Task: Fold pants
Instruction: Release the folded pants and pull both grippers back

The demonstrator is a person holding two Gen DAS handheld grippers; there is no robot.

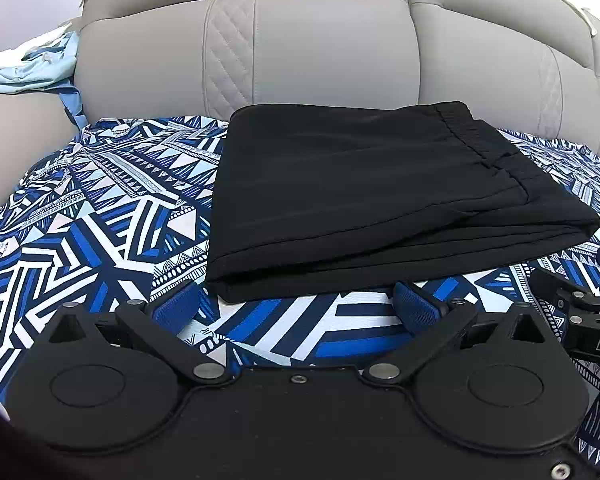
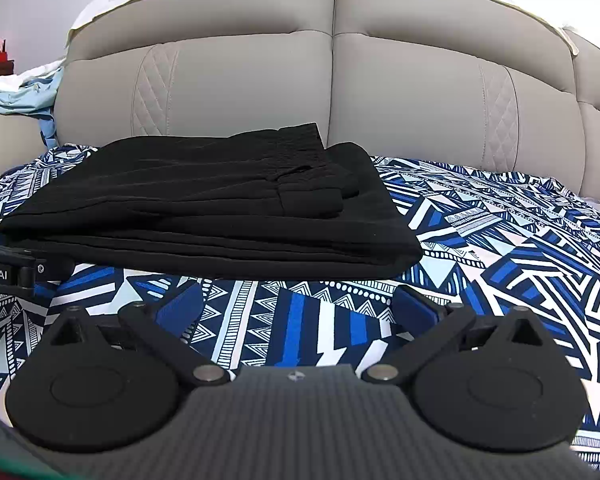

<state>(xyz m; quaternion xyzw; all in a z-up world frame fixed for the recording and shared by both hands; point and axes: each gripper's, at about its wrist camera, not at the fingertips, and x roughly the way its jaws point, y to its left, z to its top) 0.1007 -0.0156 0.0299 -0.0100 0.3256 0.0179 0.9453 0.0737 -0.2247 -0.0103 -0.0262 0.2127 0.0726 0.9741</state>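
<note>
Both tools gape before folded pants [image 1: 372, 200], waistband toward the headboard [image 1: 320, 48].

The folded black pants [image 1: 364, 200] are covering the patterned sheet [image 1: 100, 208] beneath them, and their inner layers are hiding. The light blue cloth [image 1: 32, 68] is running off the left edge. The right claw [image 1: 580, 312] is showing only partly, its fingers cut off.
</note>
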